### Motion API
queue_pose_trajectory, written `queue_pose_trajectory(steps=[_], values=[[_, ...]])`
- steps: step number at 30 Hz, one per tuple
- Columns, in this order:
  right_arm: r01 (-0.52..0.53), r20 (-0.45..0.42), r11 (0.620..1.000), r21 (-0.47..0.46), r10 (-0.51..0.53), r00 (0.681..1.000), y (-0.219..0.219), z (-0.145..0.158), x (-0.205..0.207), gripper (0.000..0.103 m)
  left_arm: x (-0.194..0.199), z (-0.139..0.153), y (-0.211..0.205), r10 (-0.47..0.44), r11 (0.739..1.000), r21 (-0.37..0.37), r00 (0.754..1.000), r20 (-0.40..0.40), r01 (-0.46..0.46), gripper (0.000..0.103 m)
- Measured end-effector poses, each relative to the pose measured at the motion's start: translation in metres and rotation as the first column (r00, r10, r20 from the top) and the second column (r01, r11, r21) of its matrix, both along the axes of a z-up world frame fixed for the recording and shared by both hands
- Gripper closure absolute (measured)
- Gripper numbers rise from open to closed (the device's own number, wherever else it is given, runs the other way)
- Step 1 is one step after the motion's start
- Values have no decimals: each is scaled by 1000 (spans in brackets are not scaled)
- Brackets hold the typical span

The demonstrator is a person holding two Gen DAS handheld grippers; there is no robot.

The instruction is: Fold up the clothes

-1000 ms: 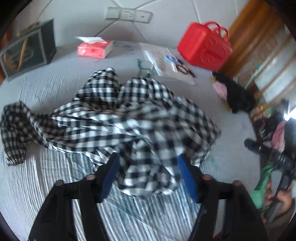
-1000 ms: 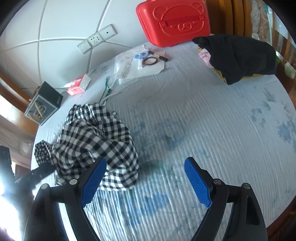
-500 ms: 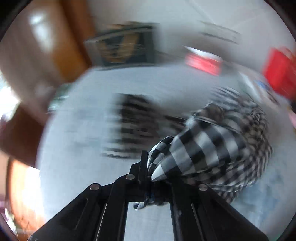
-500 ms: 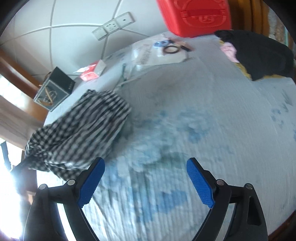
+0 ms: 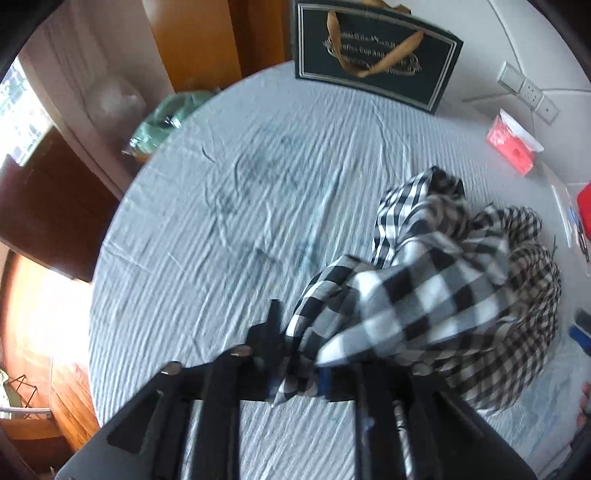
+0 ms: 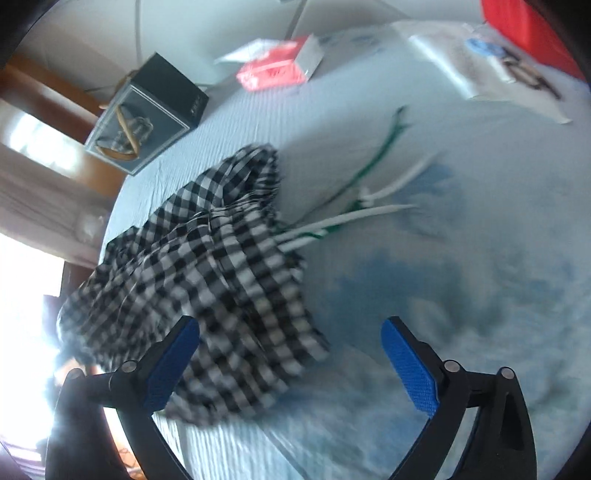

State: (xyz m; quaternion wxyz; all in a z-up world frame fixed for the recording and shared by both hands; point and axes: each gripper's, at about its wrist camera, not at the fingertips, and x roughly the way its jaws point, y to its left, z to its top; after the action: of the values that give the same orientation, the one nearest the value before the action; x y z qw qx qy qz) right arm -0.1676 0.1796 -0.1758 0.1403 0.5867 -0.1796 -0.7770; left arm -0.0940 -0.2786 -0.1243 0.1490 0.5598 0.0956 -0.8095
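A black-and-white checked garment [image 5: 424, 295] lies bunched on the pale blue bed sheet [image 5: 258, 184]. A wad of it sits between the jaws of my left gripper [image 5: 299, 365], near the sheet's left side. Those jaws are opening, but the cloth still looks pinched and pulled taut from the fingers. In the right wrist view the garment [image 6: 207, 266] spreads out to the left. My right gripper [image 6: 290, 325] hangs just above its near edge. Its jaws are wide and still opening. The cloth reaches in past the left pad [image 6: 170, 362], and nothing is gripped.
A dark gift bag [image 5: 373, 55] and a red tissue pack [image 5: 511, 144] stand at the head of the bed. Green and white cables [image 6: 369, 192] lie beside the garment. Papers and a red case [image 6: 528, 29] sit far right. The bed's left edge drops to a green bag [image 5: 162, 122].
My left gripper closed on the garment and dragged it toward the bed's left side, its view swinging that way. My right gripper came down over the garment's edge and opened wider.
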Motion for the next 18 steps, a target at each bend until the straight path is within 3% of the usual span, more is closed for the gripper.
queue_pose_trajectory(steps=[3,4,5,6,8,11,14,16,17,18], values=[[-14,29,999,39,13,1000,-28,-22,-15,0,-6,-10,-3,-19,1000,22,1000,-4,19,71],[-33,35,999,44,31,999,-37,-27,-17,7,-7,-12,-4,-29,999,30,1000,-9,29,71],[-56,35,997,54,54,998,-46,-28,-16,43,-9,-12,-3,-41,998,40,999,-15,42,71],[-69,41,994,90,66,997,-53,-27,-14,63,-11,-11,-2,-58,997,52,998,-21,59,71],[-73,20,985,158,71,997,-57,-17,-8,83,-15,-8,4,-96,992,78,995,-32,98,71],[-18,-49,989,150,26,998,-33,16,10,86,-23,3,23,-174,980,91,984,-49,178,71],[127,-148,978,168,-102,984,24,59,41,87,-29,23,56,-269,953,119,958,-95,279,70],[252,-204,954,160,-218,955,72,87,70,87,-30,39,85,-340,919,156,928,-154,362,46],[318,-231,933,169,-276,933,103,101,88,87,-29,47,99,-370,904,157,911,-183,398,39],[374,-254,909,182,-324,911,126,111,103,87,-26,54,115,-397,889,152,893,-211,431,23]])
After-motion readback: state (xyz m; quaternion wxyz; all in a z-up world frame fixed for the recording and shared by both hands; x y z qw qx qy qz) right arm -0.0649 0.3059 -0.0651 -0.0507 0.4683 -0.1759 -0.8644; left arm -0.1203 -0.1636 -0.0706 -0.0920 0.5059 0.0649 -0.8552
